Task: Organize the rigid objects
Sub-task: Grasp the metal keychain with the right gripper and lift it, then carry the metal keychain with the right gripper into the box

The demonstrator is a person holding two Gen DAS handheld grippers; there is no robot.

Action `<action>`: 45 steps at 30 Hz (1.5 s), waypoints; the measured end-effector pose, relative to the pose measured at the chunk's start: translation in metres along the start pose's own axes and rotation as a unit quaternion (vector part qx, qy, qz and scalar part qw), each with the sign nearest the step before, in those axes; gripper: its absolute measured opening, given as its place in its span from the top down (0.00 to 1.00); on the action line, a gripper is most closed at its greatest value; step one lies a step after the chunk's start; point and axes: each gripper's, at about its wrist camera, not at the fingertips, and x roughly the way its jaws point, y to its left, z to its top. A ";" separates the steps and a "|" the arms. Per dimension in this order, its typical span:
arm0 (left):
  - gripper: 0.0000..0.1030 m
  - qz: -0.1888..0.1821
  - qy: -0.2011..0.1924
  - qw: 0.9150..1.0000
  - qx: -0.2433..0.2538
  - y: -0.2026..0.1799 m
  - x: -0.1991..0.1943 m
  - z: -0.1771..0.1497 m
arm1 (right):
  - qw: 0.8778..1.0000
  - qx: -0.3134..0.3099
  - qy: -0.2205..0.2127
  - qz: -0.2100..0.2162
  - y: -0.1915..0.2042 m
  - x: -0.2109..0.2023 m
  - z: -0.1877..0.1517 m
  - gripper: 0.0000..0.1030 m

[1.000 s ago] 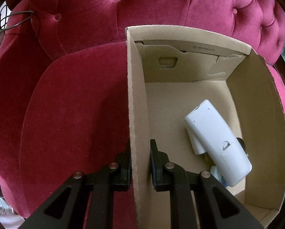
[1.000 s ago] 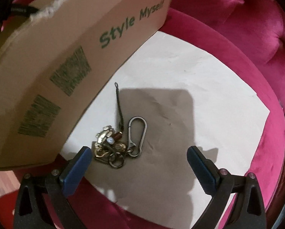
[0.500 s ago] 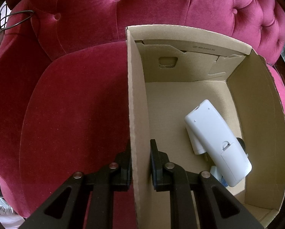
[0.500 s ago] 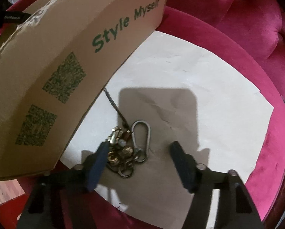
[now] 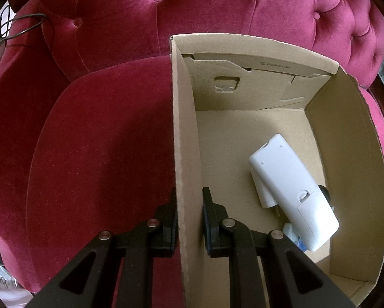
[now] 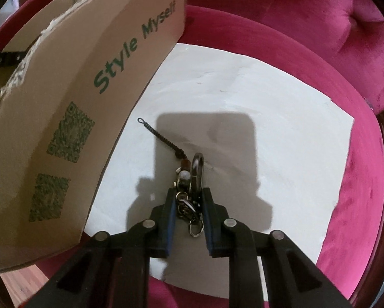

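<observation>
My left gripper (image 5: 189, 197) is shut on the left wall of an open cardboard box (image 5: 184, 133) that stands on a red velvet armchair. Inside the box lies a white remote control (image 5: 292, 190), back up, over a white plug and other small items. My right gripper (image 6: 189, 197) is shut on a metal keychain (image 6: 189, 192) with a carabiner, beads and a short cord. The keychain lies on a white paper sheet (image 6: 269, 118) on the seat. The box's outer wall (image 6: 71, 118), printed "Style Myself", stands just left of the gripper.
The tufted red chair back (image 5: 192, 7) rises behind the box. Bare seat cushion (image 5: 102, 141) lies left of the box. A black wire with a tag (image 5: 12, 30) hangs at the far left. Wooden floor (image 6: 22, 282) shows at the lower left.
My right gripper moved forward and closed its fingers around the keychain, bunching it between them. The left gripper and the box have not moved.
</observation>
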 end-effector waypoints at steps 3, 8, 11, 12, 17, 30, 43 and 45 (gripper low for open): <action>0.84 0.000 0.000 1.000 0.000 0.001 0.000 0.001 | 1.000 0.016 0.001 -0.004 -0.004 -0.006 0.003 0.84; 0.84 -0.001 0.000 1.000 -0.001 0.000 0.000 0.001 | 1.000 0.029 0.001 -0.007 -0.004 -0.015 0.001 0.85; 0.84 -0.003 0.000 1.000 -0.002 0.001 0.001 0.001 | 0.999 0.042 -0.004 -0.015 -0.005 -0.024 0.005 0.85; 0.84 -0.003 0.000 1.000 -0.002 0.001 0.001 0.002 | 0.999 0.048 -0.006 -0.015 -0.003 -0.024 0.005 0.85; 0.84 -0.004 -0.001 1.000 -0.003 0.002 0.001 0.002 | 0.998 0.056 -0.017 -0.024 0.000 -0.036 0.003 0.85; 0.84 -0.004 -0.002 1.000 -0.003 0.002 0.001 0.000 | 0.993 0.094 -0.054 -0.043 0.004 -0.087 0.006 0.85; 0.84 -0.006 -0.001 1.000 -0.004 0.004 0.001 0.001 | 0.989 0.090 -0.096 -0.062 0.003 -0.135 0.035 0.85; 0.84 -0.006 -0.001 1.000 -0.004 0.004 0.000 0.001 | 0.989 0.087 -0.103 -0.063 0.005 -0.141 0.041 0.85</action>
